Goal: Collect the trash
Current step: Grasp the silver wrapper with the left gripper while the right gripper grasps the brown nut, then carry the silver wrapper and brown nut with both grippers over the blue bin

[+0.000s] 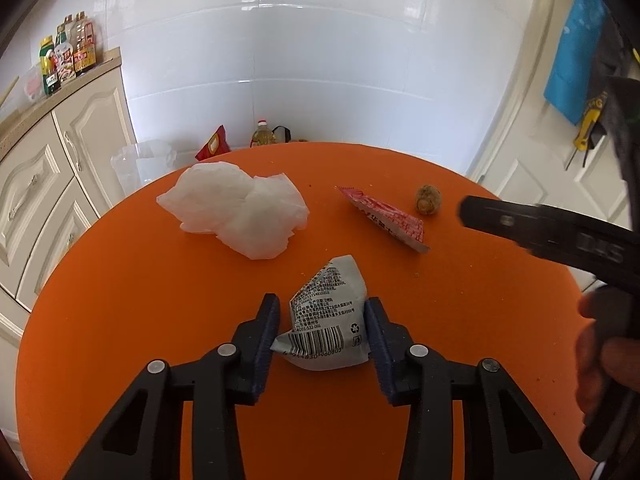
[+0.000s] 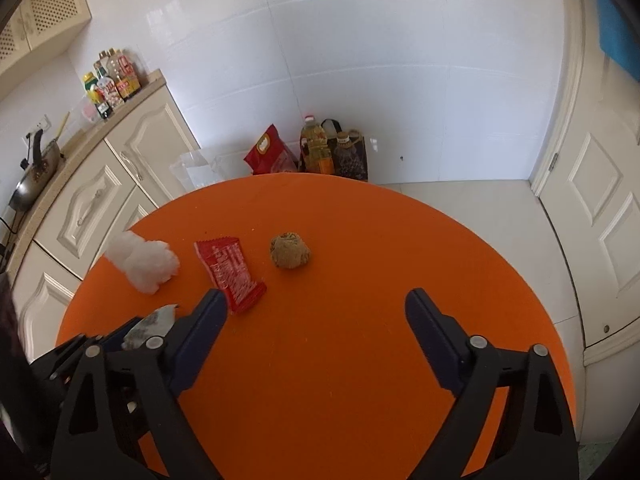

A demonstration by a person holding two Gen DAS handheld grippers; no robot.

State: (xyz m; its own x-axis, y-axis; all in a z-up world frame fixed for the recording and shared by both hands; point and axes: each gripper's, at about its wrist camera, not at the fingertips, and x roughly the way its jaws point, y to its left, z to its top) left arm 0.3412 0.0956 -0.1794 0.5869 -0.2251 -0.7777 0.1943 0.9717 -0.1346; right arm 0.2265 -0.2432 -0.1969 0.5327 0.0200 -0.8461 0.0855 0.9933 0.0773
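Round orange table [image 1: 120, 320], trash spread on top. Crumpled white plastic bag [image 1: 236, 208] far left, red foil wrapper [image 1: 390, 220] mid. Left gripper [image 1: 322, 338] pinching grey barcode-printed wrapper [image 1: 328, 320], pads touching both edges. Squeeze firm, lift straight. Right gripper [image 2: 316, 320] spread wide, empty, nr brown crumbly lump [image 2: 290, 250].

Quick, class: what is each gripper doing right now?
Left gripper: shut on the grey wrapper, pads against both its sides.
Right gripper: open, nothing between its pads, above the orange table.
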